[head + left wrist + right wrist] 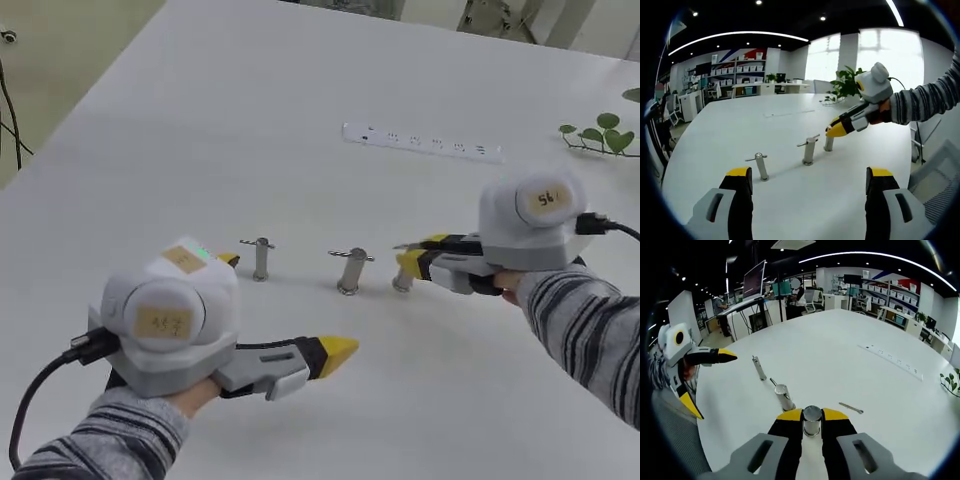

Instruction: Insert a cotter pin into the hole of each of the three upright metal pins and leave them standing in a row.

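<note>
Three upright metal pins stand in a row on the white table (200,150). The left pin (261,258) and the middle pin (350,271) each carry a cotter pin through the top. My right gripper (408,264) is shut on the right pin (812,421), which stands between its yellow fingertips (835,415). A loose cotter pin (850,408) lies on the table just beyond that gripper's tip. My left gripper (285,305) hovers wide open in front of the row, holding nothing; its own view shows the left pin (761,166) and middle pin (809,150) ahead.
A white power strip (420,140) lies across the far side of the table. A small green plant (600,135) sits at the far right edge. Office desks and shelves stand beyond the table.
</note>
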`<state>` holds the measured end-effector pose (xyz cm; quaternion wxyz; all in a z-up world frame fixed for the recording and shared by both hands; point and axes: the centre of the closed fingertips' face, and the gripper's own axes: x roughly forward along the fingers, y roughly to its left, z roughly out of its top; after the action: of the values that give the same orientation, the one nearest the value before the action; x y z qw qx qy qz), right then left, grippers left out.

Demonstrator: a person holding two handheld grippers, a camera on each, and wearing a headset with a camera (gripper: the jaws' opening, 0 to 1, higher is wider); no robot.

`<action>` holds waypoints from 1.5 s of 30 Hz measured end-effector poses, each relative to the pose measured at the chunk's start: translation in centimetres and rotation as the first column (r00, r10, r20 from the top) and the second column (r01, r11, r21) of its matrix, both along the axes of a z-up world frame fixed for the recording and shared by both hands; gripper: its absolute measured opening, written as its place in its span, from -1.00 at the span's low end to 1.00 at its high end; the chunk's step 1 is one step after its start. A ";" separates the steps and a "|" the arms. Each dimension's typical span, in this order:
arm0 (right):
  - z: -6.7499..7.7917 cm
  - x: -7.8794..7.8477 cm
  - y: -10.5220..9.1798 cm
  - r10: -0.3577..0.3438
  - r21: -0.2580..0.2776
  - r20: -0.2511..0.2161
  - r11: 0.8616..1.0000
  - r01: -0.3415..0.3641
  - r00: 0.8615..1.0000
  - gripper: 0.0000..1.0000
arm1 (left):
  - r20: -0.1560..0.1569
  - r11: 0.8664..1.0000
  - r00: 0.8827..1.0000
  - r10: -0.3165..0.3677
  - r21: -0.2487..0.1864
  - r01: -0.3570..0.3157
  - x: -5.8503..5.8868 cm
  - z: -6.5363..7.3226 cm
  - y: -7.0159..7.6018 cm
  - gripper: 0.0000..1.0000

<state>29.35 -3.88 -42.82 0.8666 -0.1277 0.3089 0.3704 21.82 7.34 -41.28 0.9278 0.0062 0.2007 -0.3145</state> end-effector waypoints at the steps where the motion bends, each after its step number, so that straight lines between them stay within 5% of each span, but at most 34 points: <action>1: 0.1 -0.2 0.0 0.001 0.003 0.000 1.000 -0.001 1.000 -0.84 | 0.000 1.000 1.000 -0.001 0.000 0.001 0.0 0.0 0.0 0.86; 10: 0.5 -2.3 0.8 -0.003 0.003 0.018 1.000 0.002 1.000 -0.84 | -0.004 1.000 1.000 -0.009 0.001 0.009 -0.1 -0.1 -0.2 0.85; 17: 0.2 -3.3 1.2 -0.068 -0.018 0.028 0.998 0.068 0.997 -0.84 | -0.006 1.000 1.000 -0.014 0.000 0.014 -0.2 -0.2 -0.3 0.84; 27: -0.2 -3.8 1.3 -0.250 0.002 0.025 0.968 0.250 0.968 -0.84 | 0.006 1.000 1.000 -0.025 0.000 0.025 -0.4 0.1 -0.6 0.84; 45: -1.6 -5.3 1.8 -0.341 0.002 0.007 0.940 0.341 0.940 -0.84 | 0.020 0.999 0.999 -0.035 -0.008 0.035 -0.4 0.5 -1.0 0.84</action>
<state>24.02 -2.07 -44.40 0.9187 -0.0732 0.3232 0.2148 21.46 6.38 -40.81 0.9241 0.0089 0.1902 -0.3313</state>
